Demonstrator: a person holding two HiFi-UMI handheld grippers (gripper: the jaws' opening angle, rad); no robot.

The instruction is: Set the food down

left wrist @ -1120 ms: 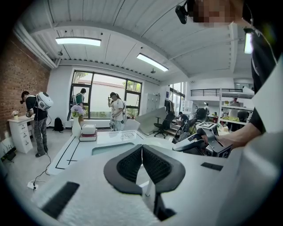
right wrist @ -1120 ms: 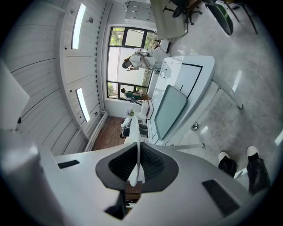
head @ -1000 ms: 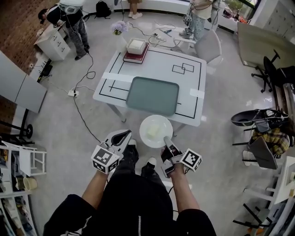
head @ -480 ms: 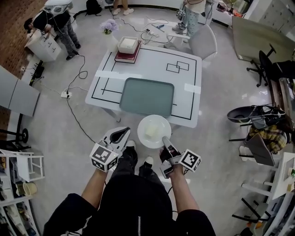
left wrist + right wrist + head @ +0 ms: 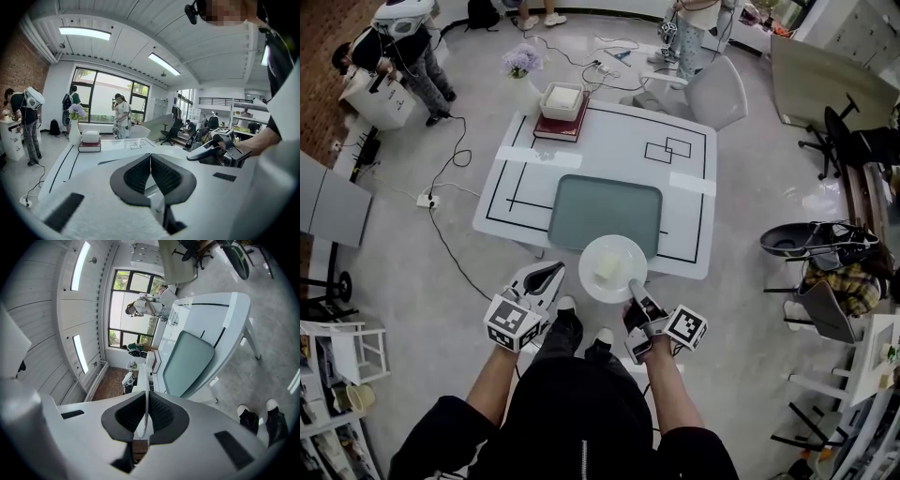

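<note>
Plate: a white plate [image 5: 592,255] carrying a pale block of food [image 5: 607,269] hangs over the near edge of the green tray [image 5: 605,202], which lies on the white bench [image 5: 623,131].
Right gripper [image 5: 635,284]: jaws clamped on the plate's rim, on the side away from the tray.
Left gripper [image 5: 547,274]: jaws pressed together, empty, short of the tray and to its left.
Doing it well: carry the plate level over the tray, lower it flat, then let go.
Risk: the one-edge grip may let the plate tip and the food slide.

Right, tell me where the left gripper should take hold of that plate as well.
Take the plate by its bare left rim, coming in level from its left. It's thin and flat, so only the edge fits the jaws; the food sits mid-plate, and the right gripper is clamped on the near rim.
</note>
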